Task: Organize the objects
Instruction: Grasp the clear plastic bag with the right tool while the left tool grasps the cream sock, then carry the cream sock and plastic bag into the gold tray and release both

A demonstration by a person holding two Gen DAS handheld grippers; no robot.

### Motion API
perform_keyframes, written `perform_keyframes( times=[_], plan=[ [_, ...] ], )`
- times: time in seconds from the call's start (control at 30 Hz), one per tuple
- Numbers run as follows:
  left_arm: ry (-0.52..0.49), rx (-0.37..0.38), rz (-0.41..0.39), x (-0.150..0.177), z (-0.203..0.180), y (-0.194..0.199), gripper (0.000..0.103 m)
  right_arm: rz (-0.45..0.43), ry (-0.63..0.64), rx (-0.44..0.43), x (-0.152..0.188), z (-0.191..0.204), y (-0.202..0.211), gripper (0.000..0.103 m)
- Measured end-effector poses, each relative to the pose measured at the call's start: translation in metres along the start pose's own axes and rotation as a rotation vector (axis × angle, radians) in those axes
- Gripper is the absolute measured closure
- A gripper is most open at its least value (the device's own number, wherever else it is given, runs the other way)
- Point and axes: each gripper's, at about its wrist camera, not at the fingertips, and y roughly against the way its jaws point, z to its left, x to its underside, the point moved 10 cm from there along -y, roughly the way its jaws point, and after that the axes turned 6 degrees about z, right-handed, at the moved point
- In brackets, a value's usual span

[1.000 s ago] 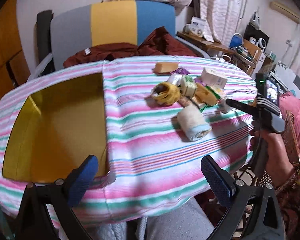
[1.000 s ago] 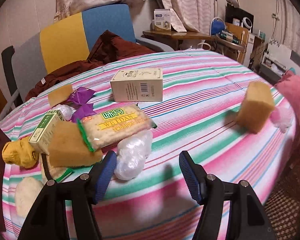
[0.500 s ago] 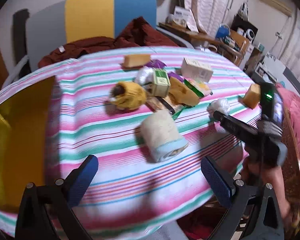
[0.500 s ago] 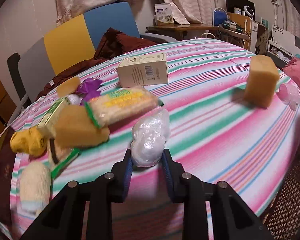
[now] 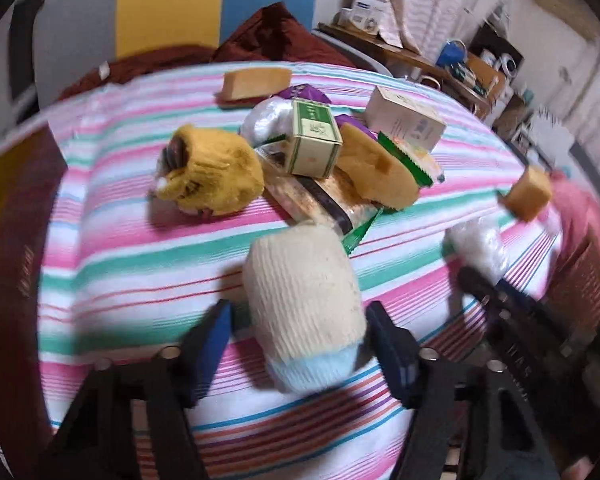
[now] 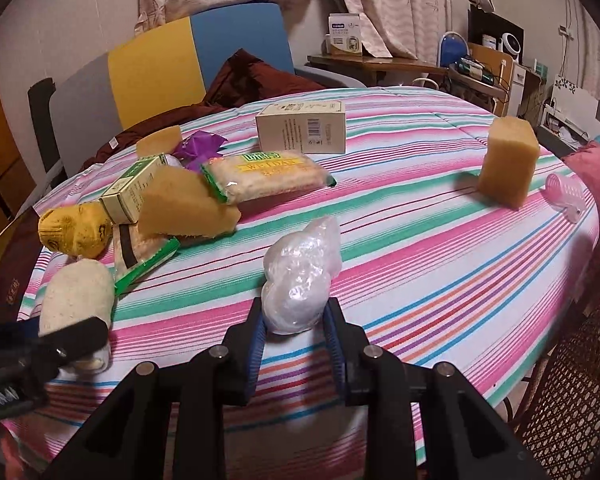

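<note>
Right tool (image 6: 294, 326) is gripping the crumpled clear plastic bag (image 6: 300, 280) at its near end, pads pressing in on both sides — bag sitting at lower centre of the right wrist view on the striped desk (image 6: 440, 248). Judging it very light, soft and slippery; film is likely compressing, so the hold belongs on the bunched bulk, not a loose edge.

Left tool (image 5: 296, 328) is straddling the rolled cream knit sock (image 5: 304, 304) at lower centre of its view, pads narrowly apart and flanking it — contact on the left pad is not clear, so not calling it gripped. Sock looks soft, light, non-fragile; mid-roll is the sensible hold.

Other clutter is lying beyond: yellow rolled sock (image 5: 208, 172), green box (image 5: 314, 140).
</note>
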Motion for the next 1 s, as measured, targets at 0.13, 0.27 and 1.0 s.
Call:
perform_keyframes(
  times=[0.13, 0.27, 1.0],
  plan=[
    [-0.098, 0.013, -0.004, 0.006, -0.009, 0.005, 0.058, 0.007, -0.005, -0.010, 0.003, 0.005, 0.003, 0.075],
    [-0.067, 0.069, 0.006, 0.014, -0.003, 0.019, 0.059, 0.008, 0.002, -0.025, 0.007, 0.015, 0.009, 0.075],
    [0.114, -0.026, -0.219, 0.053, 0.155, 0.165, 0.059, -0.143, 0.242, -0.146, 0.012, 0.151, 0.075, 0.076]
  ],
)
